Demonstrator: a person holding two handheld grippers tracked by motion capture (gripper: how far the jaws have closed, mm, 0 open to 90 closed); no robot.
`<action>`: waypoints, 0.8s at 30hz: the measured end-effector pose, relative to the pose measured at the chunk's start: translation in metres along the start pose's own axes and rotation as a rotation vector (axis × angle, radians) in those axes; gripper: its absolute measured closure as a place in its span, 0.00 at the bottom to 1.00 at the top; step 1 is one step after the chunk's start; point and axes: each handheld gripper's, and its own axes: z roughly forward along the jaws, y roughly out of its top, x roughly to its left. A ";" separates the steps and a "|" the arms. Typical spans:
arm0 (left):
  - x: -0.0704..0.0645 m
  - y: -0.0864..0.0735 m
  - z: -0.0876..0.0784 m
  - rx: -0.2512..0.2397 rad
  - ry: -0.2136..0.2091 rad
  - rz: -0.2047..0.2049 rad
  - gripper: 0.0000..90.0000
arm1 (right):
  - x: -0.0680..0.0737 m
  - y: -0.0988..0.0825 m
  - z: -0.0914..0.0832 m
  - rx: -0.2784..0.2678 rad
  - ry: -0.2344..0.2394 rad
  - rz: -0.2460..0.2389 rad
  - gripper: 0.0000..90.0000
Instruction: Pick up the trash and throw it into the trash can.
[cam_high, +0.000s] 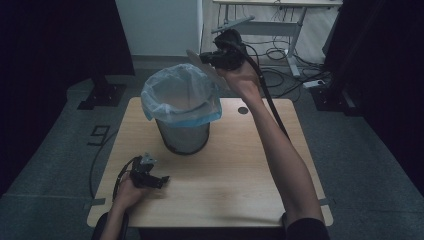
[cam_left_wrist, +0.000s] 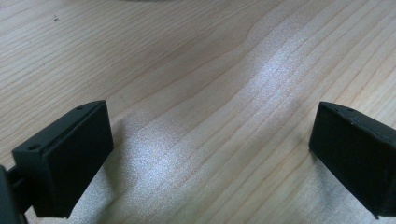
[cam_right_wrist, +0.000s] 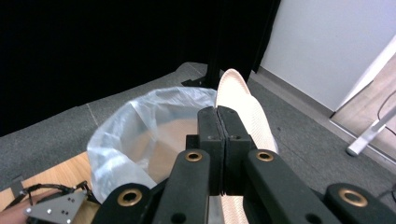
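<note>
Right gripper raised over far rim of lined bin, jaws clamped on edge of paper plate. Plate runs out ahead of jaws, tilted over bin mouth; bin opening just below and left of jaws. Likely drop next. Left gripper on counter, jaws apart, empty, well short of bin.

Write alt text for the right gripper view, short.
The right gripper, jaws shut, holds a cream paper plate on edge above a bin lined with a clear bag. The left gripper sits on the wooden table at bottom left.
</note>
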 end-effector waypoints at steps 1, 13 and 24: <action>0.000 0.000 0.000 0.000 0.000 0.000 0.00 | 0.002 0.001 0.002 -0.002 0.005 0.000 0.99; 0.000 0.000 0.000 0.001 0.000 0.001 0.00 | 0.017 0.005 0.034 -0.009 0.082 0.012 0.98; 0.000 0.000 0.000 0.001 0.000 0.000 0.00 | 0.009 -0.009 0.048 0.024 0.024 0.022 0.42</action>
